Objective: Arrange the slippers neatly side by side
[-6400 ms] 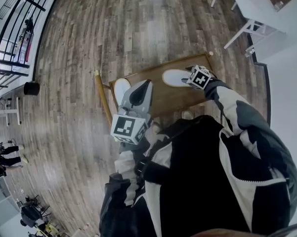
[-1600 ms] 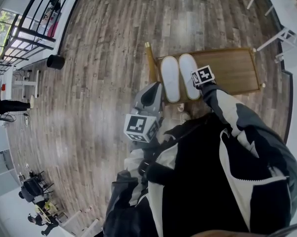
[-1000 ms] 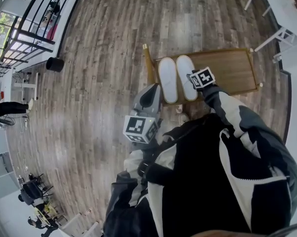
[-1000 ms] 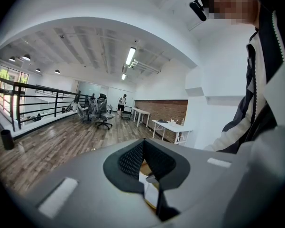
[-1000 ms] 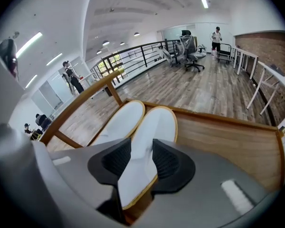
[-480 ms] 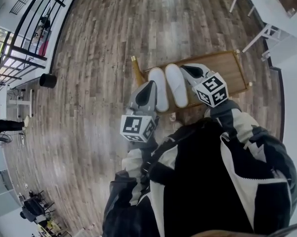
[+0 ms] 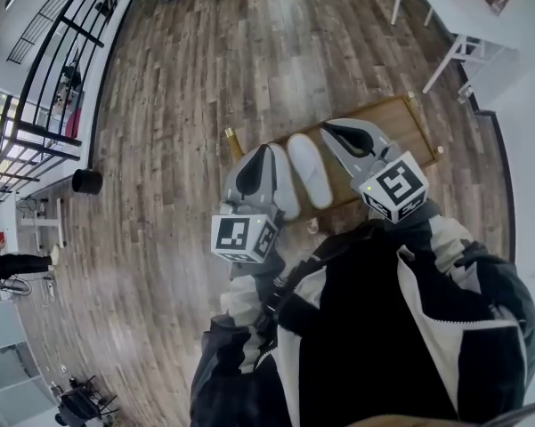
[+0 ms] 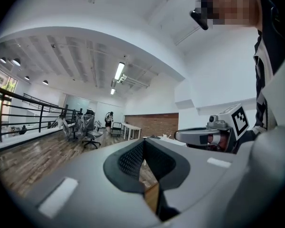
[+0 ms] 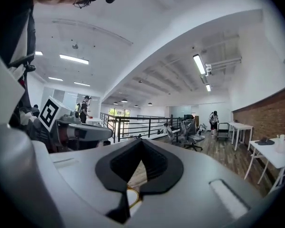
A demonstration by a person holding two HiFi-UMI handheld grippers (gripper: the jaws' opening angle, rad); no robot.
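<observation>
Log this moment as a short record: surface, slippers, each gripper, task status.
surface: low wooden table on a plank floor
slippers: two white ones, first slipper and second slipper, lying parallel and side by side at one end of the table; the first is partly hidden behind the left gripper in the head view
left gripper: jaws together, nothing between them
right gripper: jaws together, nothing between them
task status: the pair looks arranged; neither gripper touches a slipper
</observation>
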